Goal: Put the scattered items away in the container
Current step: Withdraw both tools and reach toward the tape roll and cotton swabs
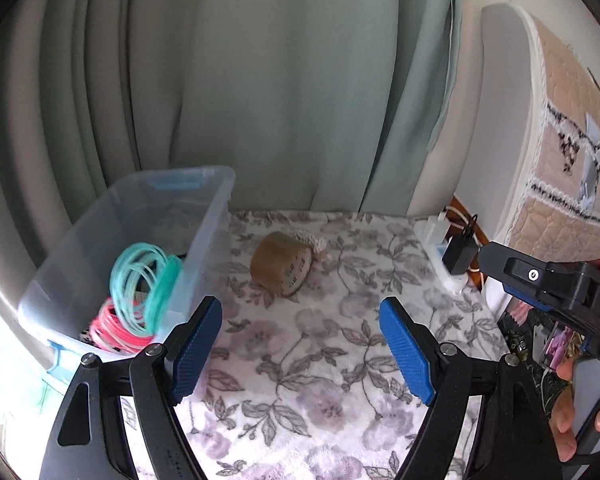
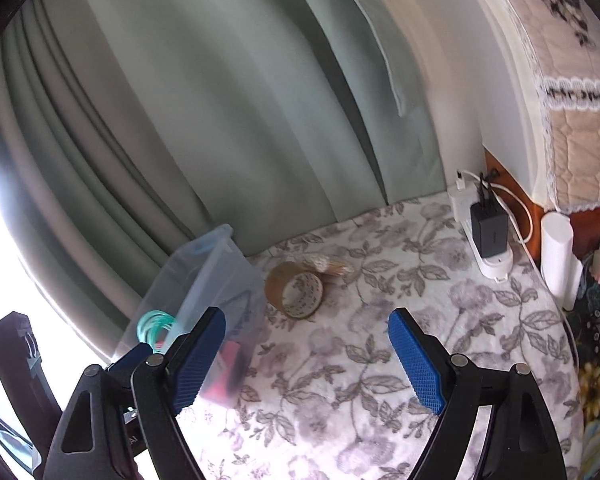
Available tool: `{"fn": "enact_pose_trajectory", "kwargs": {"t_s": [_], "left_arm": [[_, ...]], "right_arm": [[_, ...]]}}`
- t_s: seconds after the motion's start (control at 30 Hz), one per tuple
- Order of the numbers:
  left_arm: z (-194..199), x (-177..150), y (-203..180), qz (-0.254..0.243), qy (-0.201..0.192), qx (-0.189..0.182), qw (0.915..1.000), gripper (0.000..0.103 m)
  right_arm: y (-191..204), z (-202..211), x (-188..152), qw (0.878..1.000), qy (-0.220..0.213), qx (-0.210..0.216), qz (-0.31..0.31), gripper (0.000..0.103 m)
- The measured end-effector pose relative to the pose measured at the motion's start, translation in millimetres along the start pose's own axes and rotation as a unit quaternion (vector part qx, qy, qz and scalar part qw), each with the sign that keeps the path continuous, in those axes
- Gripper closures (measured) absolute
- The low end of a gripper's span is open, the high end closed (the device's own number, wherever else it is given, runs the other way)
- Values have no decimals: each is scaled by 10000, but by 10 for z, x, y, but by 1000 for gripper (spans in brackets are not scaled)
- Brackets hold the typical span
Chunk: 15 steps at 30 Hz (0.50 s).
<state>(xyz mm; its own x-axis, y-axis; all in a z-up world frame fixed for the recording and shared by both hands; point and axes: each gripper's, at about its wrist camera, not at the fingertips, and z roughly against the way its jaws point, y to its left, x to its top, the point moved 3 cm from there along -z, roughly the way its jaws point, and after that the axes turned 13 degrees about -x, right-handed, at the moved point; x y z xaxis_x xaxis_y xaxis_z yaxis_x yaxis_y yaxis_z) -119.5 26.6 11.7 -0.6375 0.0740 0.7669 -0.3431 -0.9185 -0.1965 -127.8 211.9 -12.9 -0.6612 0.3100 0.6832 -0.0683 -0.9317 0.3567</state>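
A clear plastic bin (image 1: 216, 216) (image 2: 216, 264) stands at the left on the floral cloth (image 1: 324, 360) (image 2: 340, 380). It holds teal rings (image 1: 144, 280) (image 2: 154, 326) and pink rings (image 1: 112, 328). A brown tape roll (image 1: 282, 264) (image 2: 296, 290) lies on its side to the right of the bin, with a small pale knitted item (image 1: 310, 240) (image 2: 328, 264) behind it. My left gripper (image 1: 300, 316) is open and empty, short of the tape. My right gripper (image 2: 306, 328) is open and empty, also short of the tape; its body shows at the right in the left wrist view (image 1: 560, 292).
A white power strip (image 1: 440, 256) (image 2: 488, 248) with a black charger (image 1: 460, 252) (image 2: 488, 228) lies at the back right. A white cylinder (image 2: 558, 256) stands beside it. Green curtains (image 1: 260, 100) (image 2: 180, 120) hang behind. A quilted cover (image 1: 572, 140) drapes furniture at right.
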Motion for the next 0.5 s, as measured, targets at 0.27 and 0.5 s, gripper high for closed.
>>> {"fn": "enact_pose_trajectory", "kwargs": {"t_s": [0.27, 0.5], "left_arm": [[-535, -104, -117, -259, 178, 107, 9994, 22], [-1184, -151, -8, -98, 479, 528, 9974, 22]], "right_arm": [[-186, -500, -138, 9991, 430, -24, -56, 17], [-252, -933, -138, 9972, 742, -81, 62, 17]]}}
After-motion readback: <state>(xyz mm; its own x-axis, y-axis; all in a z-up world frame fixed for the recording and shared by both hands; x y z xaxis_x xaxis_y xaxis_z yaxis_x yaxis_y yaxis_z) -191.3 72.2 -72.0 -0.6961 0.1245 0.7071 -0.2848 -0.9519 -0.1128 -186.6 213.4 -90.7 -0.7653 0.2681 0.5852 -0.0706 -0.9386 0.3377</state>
